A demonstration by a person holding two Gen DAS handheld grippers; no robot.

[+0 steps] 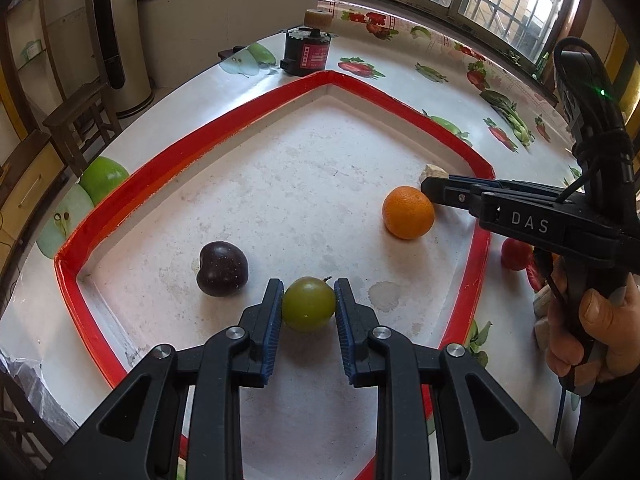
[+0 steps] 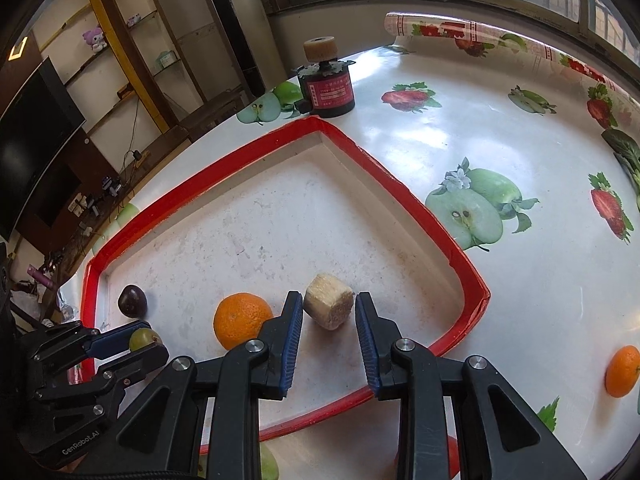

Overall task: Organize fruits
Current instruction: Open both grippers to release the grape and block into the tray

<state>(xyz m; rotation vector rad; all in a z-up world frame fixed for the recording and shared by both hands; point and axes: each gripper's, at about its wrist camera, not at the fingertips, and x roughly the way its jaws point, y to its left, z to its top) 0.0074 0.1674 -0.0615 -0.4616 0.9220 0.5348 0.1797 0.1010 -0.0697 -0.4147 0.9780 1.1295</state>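
Observation:
A white tray with a red rim (image 1: 192, 148) (image 2: 400, 184) holds a dark plum (image 1: 222, 269) (image 2: 132, 301), an orange (image 1: 408, 212) (image 2: 242, 320), a green plum (image 1: 309, 304) (image 2: 142, 338) and a beige chunk (image 2: 329, 301) (image 1: 434, 171). My left gripper (image 1: 308, 300) (image 2: 124, 344) is shut on the green plum, low over the tray floor. My right gripper (image 2: 329, 308) (image 1: 430, 190) is open with the beige chunk between its fingertips, apart from both pads.
A second orange (image 2: 622, 370) and a red fruit (image 1: 516, 254) lie on the fruit-print tablecloth (image 2: 460, 128) outside the tray. A black and red motor with a beige roller (image 1: 306, 50) (image 2: 330, 88) stands beyond the tray's far corner. Beige chunks (image 1: 542, 320) lie by my right hand.

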